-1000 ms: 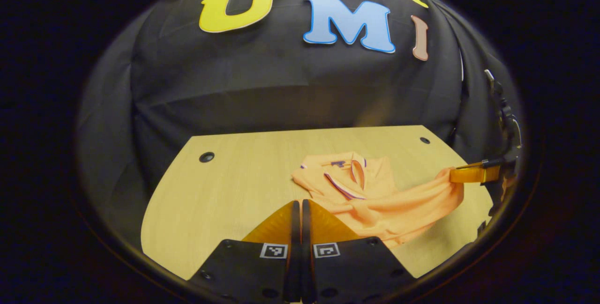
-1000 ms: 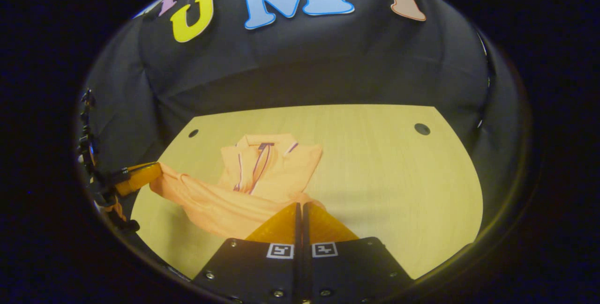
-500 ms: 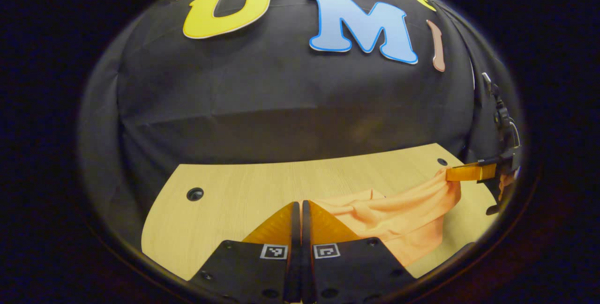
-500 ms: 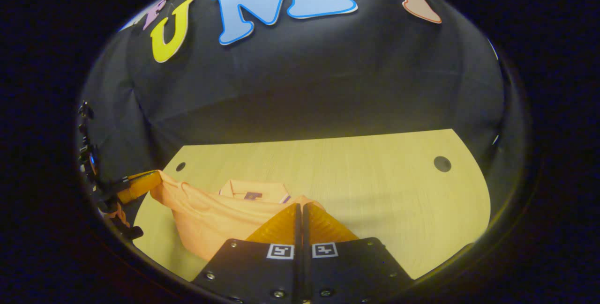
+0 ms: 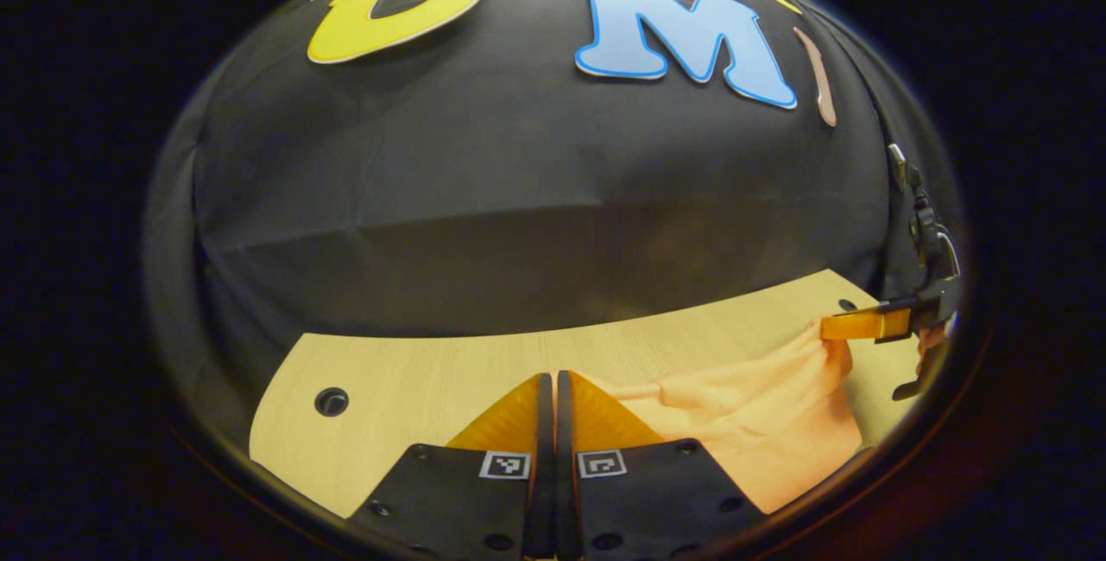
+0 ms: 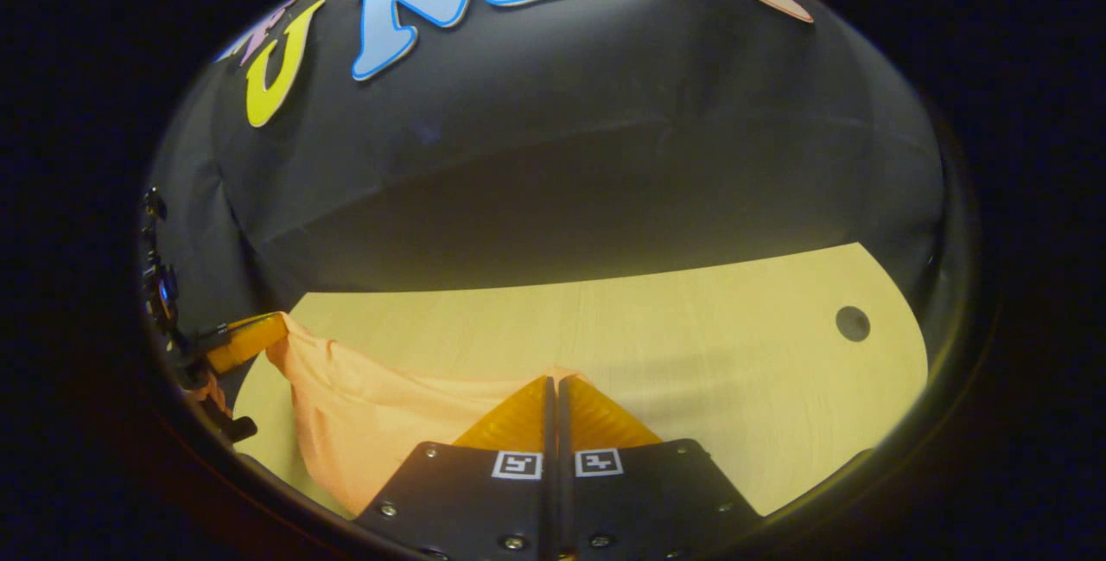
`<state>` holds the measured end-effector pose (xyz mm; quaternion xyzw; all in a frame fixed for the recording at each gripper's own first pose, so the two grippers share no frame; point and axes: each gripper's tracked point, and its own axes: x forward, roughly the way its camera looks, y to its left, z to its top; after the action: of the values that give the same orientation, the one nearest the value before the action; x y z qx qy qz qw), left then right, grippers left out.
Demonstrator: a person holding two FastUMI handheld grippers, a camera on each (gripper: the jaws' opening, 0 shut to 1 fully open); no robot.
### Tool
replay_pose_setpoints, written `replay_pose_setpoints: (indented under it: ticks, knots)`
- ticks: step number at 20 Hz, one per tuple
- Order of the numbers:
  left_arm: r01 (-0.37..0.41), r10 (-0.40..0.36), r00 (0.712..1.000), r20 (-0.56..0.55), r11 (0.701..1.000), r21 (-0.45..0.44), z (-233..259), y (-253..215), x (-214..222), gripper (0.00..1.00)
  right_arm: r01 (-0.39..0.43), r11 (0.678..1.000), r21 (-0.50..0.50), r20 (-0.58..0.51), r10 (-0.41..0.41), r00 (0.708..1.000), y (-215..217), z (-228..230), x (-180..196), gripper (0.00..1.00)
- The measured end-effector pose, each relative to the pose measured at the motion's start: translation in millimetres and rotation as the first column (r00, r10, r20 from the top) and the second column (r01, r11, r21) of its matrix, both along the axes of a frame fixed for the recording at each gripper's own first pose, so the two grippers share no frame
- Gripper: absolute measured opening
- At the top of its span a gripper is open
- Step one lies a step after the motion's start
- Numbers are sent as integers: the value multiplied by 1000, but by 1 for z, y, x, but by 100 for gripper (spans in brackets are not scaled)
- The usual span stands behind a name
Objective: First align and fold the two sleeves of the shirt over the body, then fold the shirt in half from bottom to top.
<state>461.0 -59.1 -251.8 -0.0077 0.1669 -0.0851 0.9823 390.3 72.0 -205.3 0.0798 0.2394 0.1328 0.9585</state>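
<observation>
Both views low over table point(image 5: 415, 371), facing booth wall.

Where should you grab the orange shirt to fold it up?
Grip the shirt at its two bottom corners, one per side, coming in low from the near table edge. The left tongs and right tongs pinch it there, so the hem hangs stretched between them.

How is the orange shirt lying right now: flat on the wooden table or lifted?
Lifted. The orange shirt hangs stretched between the left gripper and right gripper, sagging above the wooden table.
</observation>
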Motion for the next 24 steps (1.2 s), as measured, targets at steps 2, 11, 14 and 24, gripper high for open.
replay_pose_setpoints:
  ticks: [2,11,14,24]
  knots:
    - [-7,7,1000,-9,1000,-5,-17,1,9,6,-1,1000,-9,-8,1,1000,-1,-15,7,0]
    - [-7,5,997,-73,999,-39,-65,2,23,6,-3,999,-50,-18,2,1000,-3,-48,22,0]
    - [1,-5,997,-81,999,-48,-68,4,17,37,-2,995,-99,-4,2,1000,-4,-47,20,8]
    - [6,-6,999,-37,1000,-12,-10,12,-21,79,48,997,-63,20,-46,999,-16,4,-26,32]
